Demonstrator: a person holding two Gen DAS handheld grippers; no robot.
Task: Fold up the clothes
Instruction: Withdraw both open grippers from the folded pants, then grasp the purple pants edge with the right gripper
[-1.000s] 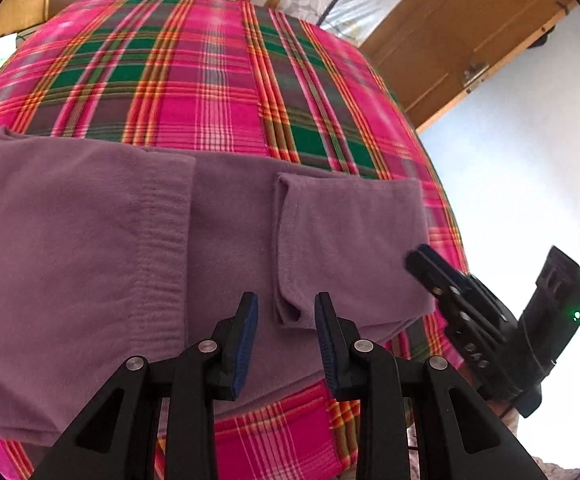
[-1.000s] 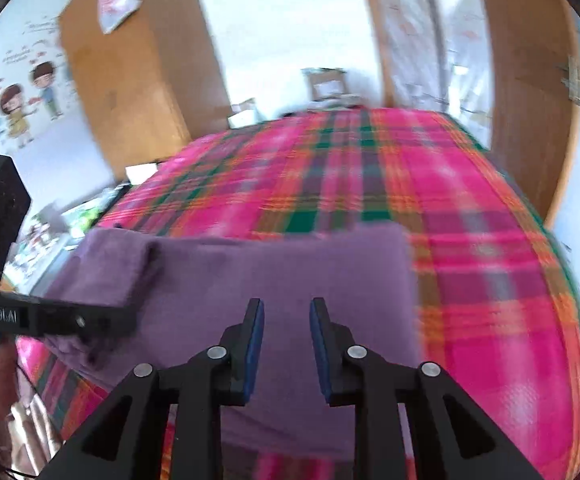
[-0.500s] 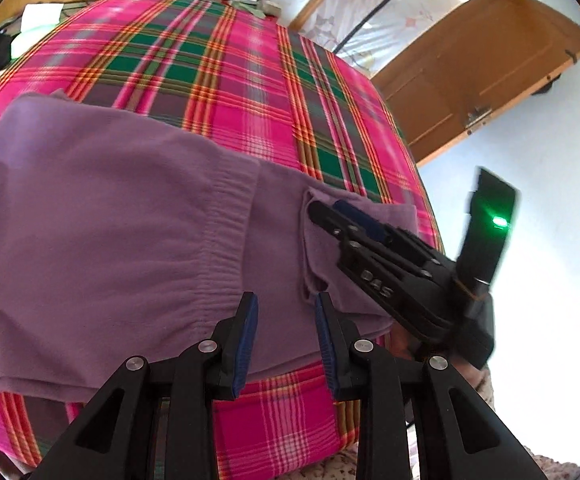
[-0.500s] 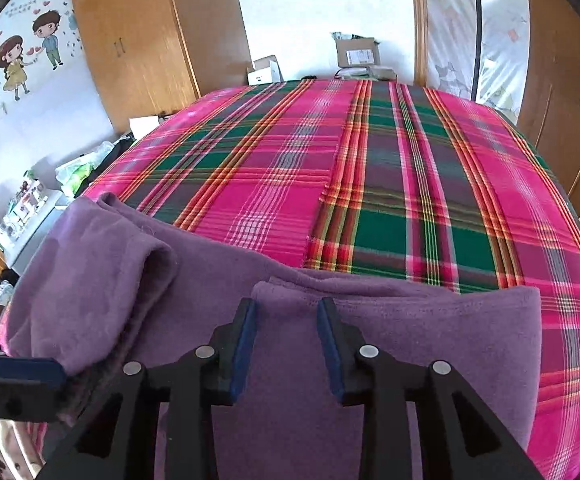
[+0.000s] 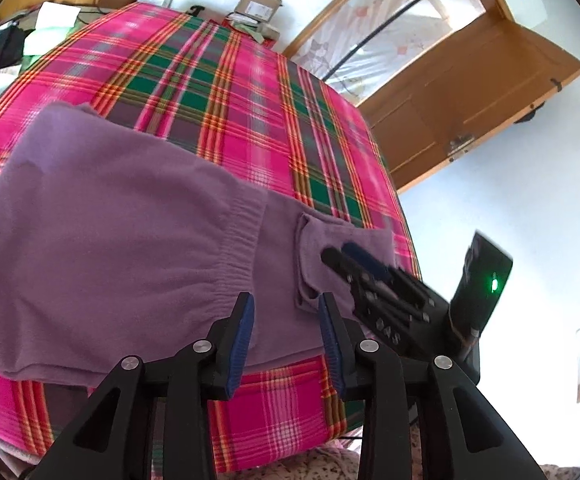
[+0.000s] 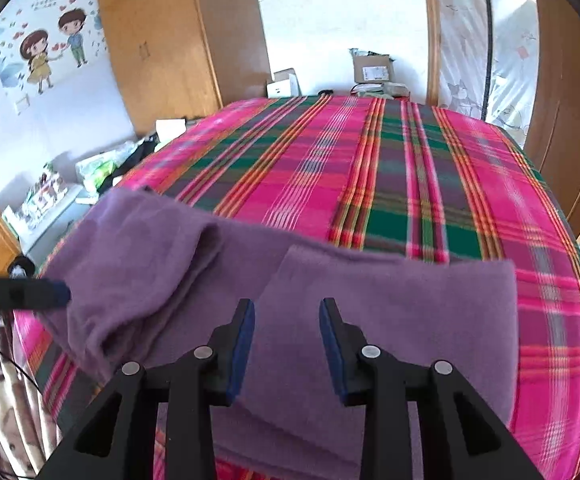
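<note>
Two grippers hover over a purple garment spread along the near edge of a bed with a pink plaid cover. Left gripper has its jaws partly apart, just widened, nothing between them; cloth lies underneath. At its 2 o'clock, the right gripper sits above the folded flap, its jaws likewise parted and empty, having just been opening too.

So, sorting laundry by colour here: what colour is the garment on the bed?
Plain purple garment, no pattern; it shows best in the left wrist view.
</note>
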